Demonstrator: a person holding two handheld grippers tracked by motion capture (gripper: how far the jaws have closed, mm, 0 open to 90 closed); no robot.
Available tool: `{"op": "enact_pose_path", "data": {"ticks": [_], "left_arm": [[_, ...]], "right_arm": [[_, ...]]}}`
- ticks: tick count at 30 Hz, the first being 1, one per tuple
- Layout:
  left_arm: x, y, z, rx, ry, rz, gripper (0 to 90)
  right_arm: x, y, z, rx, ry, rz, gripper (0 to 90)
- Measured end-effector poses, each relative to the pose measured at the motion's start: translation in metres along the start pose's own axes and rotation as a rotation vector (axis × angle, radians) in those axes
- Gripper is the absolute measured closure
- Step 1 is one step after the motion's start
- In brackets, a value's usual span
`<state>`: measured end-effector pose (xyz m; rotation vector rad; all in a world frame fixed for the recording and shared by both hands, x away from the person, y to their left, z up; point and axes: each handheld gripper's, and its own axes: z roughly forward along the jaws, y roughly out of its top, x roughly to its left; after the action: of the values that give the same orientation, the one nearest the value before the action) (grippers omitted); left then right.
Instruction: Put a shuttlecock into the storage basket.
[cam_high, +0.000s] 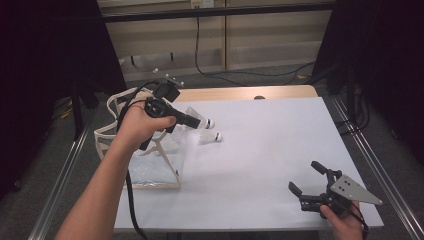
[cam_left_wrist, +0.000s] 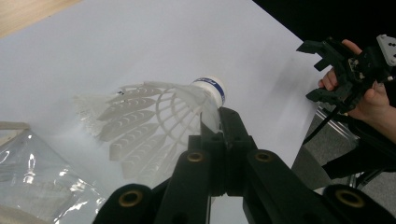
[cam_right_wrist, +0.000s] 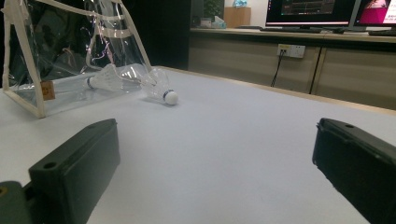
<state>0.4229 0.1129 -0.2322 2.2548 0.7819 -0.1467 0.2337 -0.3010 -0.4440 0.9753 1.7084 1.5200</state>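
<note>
White feathers and a cork-like cap make up the shuttlecock (cam_left_wrist: 159, 116) that is pinched in the left gripper (cam_left_wrist: 219, 122), w/ jaws seen fully closed on one vane of the skirt just behind the cap, as shown in the left gripper view. It is held off the white table (cam_high: 270, 145), cap pointing away from the hand, skirt fanned out to the side of the jaws. A 2nd shuttlecock (cam_high: 212, 137) is seen lying on the table just beyond and below the gripper tip, and a clear plastic bag (cam_high: 150, 165) w/ cream trim is stood directly beneath the hand. The right gripper (cam_high: 310, 184) is held well apart near the table's front edge, jaws spread wide, nothing between them; in the right gripper view a further shuttlecock (cam_right_wrist: 105, 79) is seen inside the bag. Handling, as judged: item is very light, so little squeeze is needed; feathers are thin, springy and easily bent or snapped, so a hard pinch on a vane is risky and may slip. A firmer hold is prob. had at the cap or the stiff stems next to it. Bag walls are soft and floppy, so the mouth may need steadying.
</note>
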Motion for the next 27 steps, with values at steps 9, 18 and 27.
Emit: {"op": "enact_pose_path", "data": {"ticks": [9, 18, 27], "left_arm": [[0.003, 0.002, -0.005, -0.004, 0.007, -0.009, 90.0], [0.006, 0.002, -0.01, -0.011, 0.014, -0.023, 90.0], [0.009, 0.002, -0.017, -0.015, 0.022, -0.024, 90.0]], "right_arm": [[0.0, 0.0, 0.0, 0.0, 0.0, 0.001, 0.6], [0.0, 0.0, 0.0, -0.002, 0.002, 0.002, 0.6], [0.0, 0.0, 0.0, 0.0, 0.001, 0.002, 0.6]]}}
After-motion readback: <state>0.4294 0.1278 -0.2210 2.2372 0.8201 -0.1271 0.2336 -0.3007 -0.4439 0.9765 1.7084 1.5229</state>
